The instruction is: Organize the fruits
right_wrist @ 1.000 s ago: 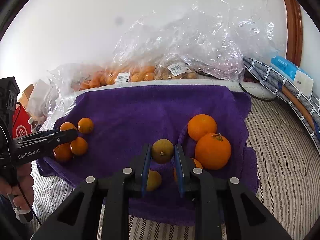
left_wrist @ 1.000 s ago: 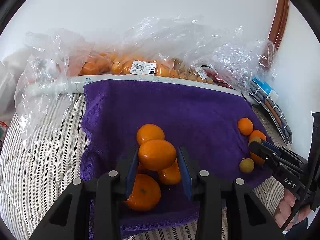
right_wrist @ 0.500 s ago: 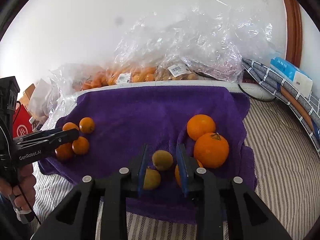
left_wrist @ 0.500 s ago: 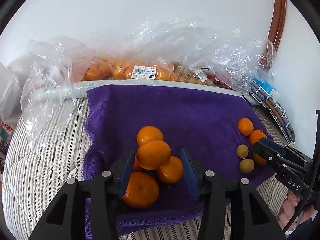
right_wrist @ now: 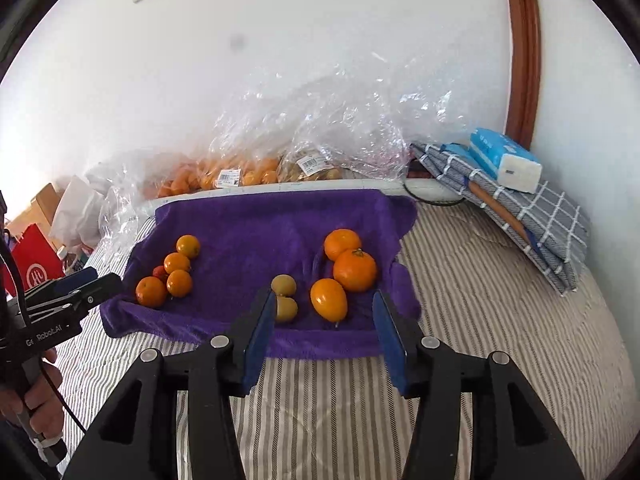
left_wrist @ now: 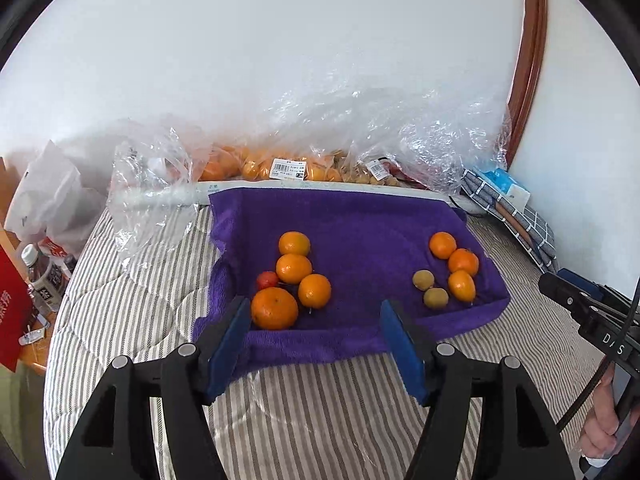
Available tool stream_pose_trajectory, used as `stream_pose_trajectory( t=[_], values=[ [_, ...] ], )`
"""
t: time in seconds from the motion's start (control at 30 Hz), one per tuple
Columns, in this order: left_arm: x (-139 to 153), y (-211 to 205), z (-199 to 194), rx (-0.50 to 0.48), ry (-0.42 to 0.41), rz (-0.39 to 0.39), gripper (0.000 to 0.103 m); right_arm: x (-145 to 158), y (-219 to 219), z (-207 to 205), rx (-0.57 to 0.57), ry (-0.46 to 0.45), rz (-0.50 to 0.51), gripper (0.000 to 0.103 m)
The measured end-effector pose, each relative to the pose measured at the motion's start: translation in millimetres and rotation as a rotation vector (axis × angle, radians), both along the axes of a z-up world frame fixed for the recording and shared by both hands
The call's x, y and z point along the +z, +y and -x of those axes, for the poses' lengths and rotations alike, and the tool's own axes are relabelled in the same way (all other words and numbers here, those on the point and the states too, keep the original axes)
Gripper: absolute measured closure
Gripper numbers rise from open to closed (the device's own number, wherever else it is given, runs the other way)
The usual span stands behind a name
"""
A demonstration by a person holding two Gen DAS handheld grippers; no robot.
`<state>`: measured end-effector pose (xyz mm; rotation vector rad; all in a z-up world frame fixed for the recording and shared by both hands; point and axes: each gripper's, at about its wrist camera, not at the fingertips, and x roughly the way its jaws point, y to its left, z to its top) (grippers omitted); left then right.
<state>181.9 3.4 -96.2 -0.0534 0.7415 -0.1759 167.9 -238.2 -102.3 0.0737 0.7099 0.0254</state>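
Two heaps of fruit are laid out on the purple towel (left_wrist: 352,236), both grippers held empty.

Four oranges (left_wrist: 294,268) and a small red fruit (left_wrist: 267,279) are grouped at the towel's left; three oranges (right_wrist: 355,270) and two yellowish fruits (right_wrist: 283,284) at its right. The left gripper (left_wrist: 314,334) and right gripper (right_wrist: 324,328) are spread wide above the striped bedding (right_wrist: 500,320).
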Motion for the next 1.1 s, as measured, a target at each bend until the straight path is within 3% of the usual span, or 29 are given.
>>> stream_pose_trajectory(
  t=[0.1,0.17,0.27,0.37,0.43,0.6,1.1],
  values=[
    [15,-5,28,0.003,-0.018,-0.004,0.03,14,-3,30,-0.016,-0.003,0.016,0.05],
    [24,-9,47,-0.007,-0.03,-0.008,0.029,19,-6,47,-0.033,0.009,0.015,0.036],
    [38,-16,72,-0.01,-0.056,-0.02,0.021,26,-14,74,-0.047,-0.013,-0.004,0.031],
    [50,-21,96,0.0,-0.079,-0.021,0.016,35,-22,94,-0.057,-0.029,-0.041,0.012],
    [58,-23,108,0.01,-0.093,-0.025,0.012,41,-24,106,-0.052,-0.038,-0.038,0.007],
    [71,-28,127,0.024,-0.109,-0.049,0.008,54,-23,123,-0.058,-0.049,0.035,0.004],
    [86,-36,142,0.033,-0.141,-0.073,0.008,72,-22,149,-0.055,-0.085,0.051,0.003]
  ],
)
